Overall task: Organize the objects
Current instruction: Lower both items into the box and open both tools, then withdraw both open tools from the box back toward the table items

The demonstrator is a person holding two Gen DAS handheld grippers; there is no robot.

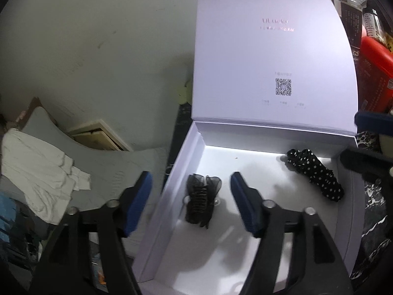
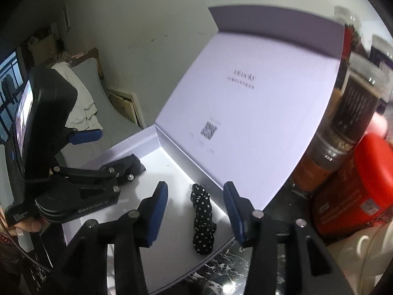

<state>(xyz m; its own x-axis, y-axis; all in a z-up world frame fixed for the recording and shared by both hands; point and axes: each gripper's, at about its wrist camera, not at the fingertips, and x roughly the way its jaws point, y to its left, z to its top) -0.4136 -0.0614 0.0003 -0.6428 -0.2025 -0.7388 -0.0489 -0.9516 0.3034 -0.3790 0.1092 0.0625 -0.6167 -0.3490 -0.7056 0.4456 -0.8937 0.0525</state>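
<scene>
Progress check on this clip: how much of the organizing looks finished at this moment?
Done: the black hair claw and the polka-dot scrunchie lie inside the open white box. In hand: nothing; the left tongs and the right tongs are both open and empty. Left: the lid is not yet closed.
</scene>
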